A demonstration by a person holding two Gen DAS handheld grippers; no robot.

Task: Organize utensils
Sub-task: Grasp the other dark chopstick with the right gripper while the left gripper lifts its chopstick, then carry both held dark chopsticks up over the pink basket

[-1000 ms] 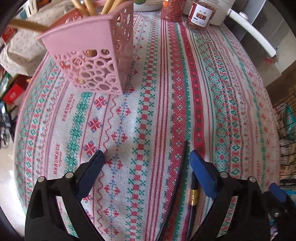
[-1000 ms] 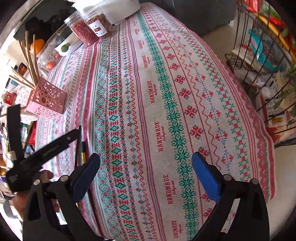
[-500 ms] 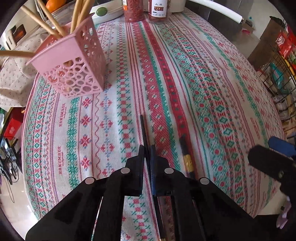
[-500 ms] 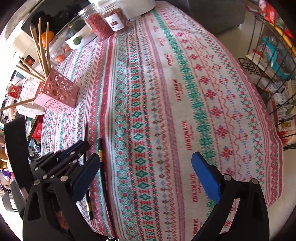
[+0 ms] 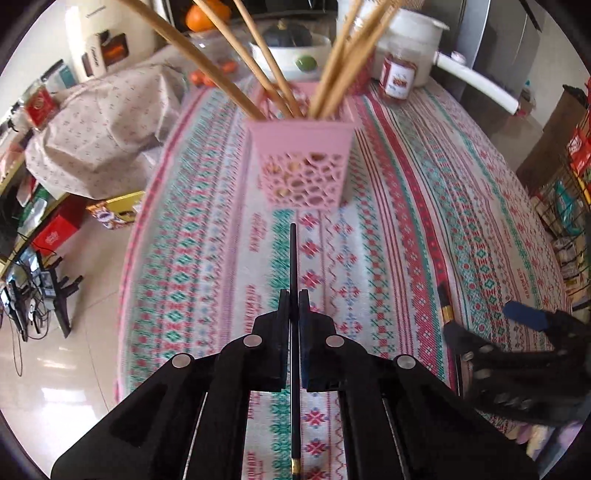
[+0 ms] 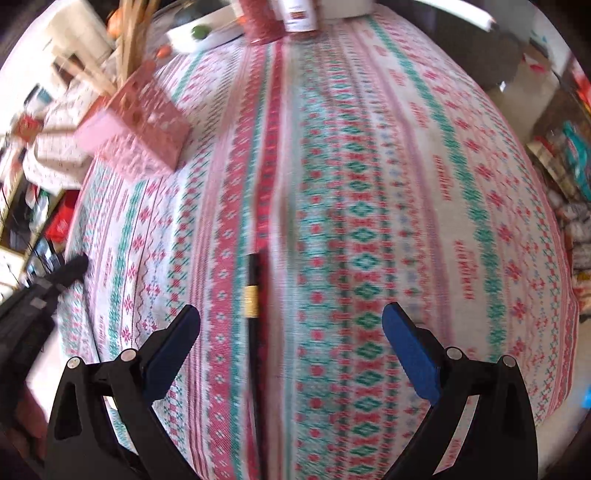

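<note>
Wooden chopsticks (image 5: 258, 70) already fill the pink holder (image 5: 301, 162). Left gripper (image 5: 293, 295) clenches one black chopstick (image 5: 293, 258); right gripper (image 6: 291, 325), spread wide, straddles the other chopstick (image 6: 252, 295), not yet lifted off the tablecloth (image 6: 406, 184).

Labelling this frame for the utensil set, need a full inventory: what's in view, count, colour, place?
black chopstick: 1, black, gripped in left claw, tip toward holder
second black chopstick: 1, black with gold band, lying on cloth between the right claw's open fingers
utensil holder: 1, pink, perforated, standing on cloth ahead of left claw
wooden chopsticks: several, tan, upright in holder
tablecloth: 1, white with red and green stripes, covers table
jars: at least 2, clear with red contents, far end of table
white pot: 1, white, behind jars
wire rack: 1, dark, beside table on right
left claw: black, shut on chopstick
right claw: black with blue pads, open
</note>
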